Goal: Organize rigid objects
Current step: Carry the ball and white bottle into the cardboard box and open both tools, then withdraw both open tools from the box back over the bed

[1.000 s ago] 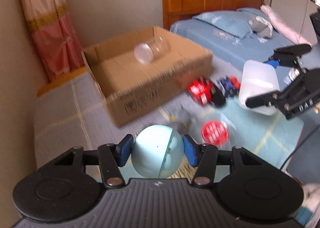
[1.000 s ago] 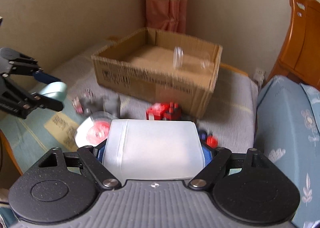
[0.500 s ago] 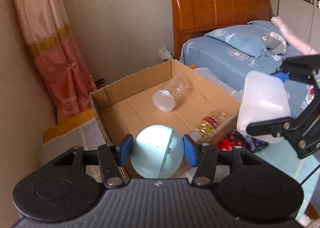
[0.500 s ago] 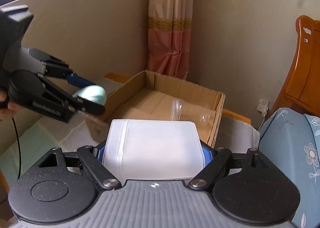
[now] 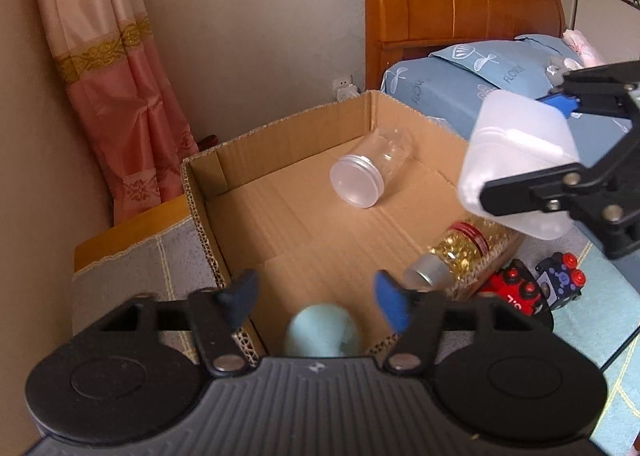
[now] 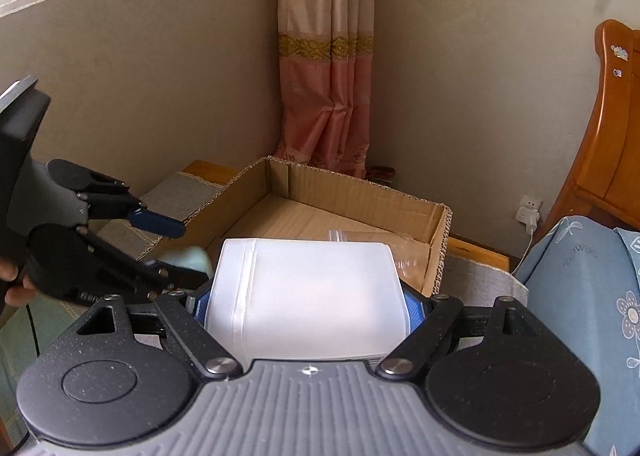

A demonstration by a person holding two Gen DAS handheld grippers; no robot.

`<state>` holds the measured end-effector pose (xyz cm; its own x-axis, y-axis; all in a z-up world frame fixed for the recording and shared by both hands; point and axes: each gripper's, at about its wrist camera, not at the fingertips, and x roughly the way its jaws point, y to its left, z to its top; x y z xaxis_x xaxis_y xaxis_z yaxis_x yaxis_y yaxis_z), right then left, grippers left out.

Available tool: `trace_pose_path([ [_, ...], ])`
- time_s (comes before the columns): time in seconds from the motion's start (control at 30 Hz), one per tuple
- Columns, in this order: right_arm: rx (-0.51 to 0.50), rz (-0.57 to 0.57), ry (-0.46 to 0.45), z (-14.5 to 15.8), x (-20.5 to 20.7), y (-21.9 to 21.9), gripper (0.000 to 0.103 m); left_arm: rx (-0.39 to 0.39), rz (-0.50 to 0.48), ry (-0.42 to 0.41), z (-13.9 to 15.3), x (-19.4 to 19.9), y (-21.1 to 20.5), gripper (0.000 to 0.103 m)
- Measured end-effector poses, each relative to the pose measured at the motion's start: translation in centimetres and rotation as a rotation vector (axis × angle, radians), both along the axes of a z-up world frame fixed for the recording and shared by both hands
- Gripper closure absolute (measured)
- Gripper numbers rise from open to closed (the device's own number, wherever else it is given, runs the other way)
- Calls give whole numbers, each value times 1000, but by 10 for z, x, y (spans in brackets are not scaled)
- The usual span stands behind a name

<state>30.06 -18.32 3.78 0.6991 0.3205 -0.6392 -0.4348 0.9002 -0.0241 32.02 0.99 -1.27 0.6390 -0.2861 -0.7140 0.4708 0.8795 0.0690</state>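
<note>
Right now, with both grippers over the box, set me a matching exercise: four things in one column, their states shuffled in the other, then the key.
Things
1. pale blue ball
2. white plastic container
3. clear empty jar
4. red toy train

States
A. clamped in the right gripper
B. outside the cardboard box, on the cloth
C. loose below the open left gripper
D. lying on its side in the box

Pairs: 1-C, 2-A, 3-D, 4-B

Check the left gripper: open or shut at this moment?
Open. The left gripper has its blue pads spread wide with nothing between them; the pale blue ball, blurred, sits below them over the box.
</note>
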Motion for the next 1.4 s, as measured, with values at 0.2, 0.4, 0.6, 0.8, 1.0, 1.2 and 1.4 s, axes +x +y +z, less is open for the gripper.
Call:
trace_pose_path([
  [0.2,-3,19,11,-3,10,14,17,-6,32,-58,16,-23,16,4],
  [0.4,-17,69,17,-5,25,41,17,73,163,-116,23,-54,33,3],
  [0.6,-8,88,38,-12,54,73,17,82,218,-151,27,-83,42,3],
  [0.8,-14,79,44,-20,70,89,1,53,258,-161,28,-90,52,2],
  [1.0,1,51,42,-11,50,76,0,27,253,-150,27,-103,50,2],
  [1.2,18,24,24,0,20,63,0,4,256,-132,23,-116,45,2],
  [1.4,27,17,21,-2,-19,53,0,-27,284,-120,14,-127,44,2],
])
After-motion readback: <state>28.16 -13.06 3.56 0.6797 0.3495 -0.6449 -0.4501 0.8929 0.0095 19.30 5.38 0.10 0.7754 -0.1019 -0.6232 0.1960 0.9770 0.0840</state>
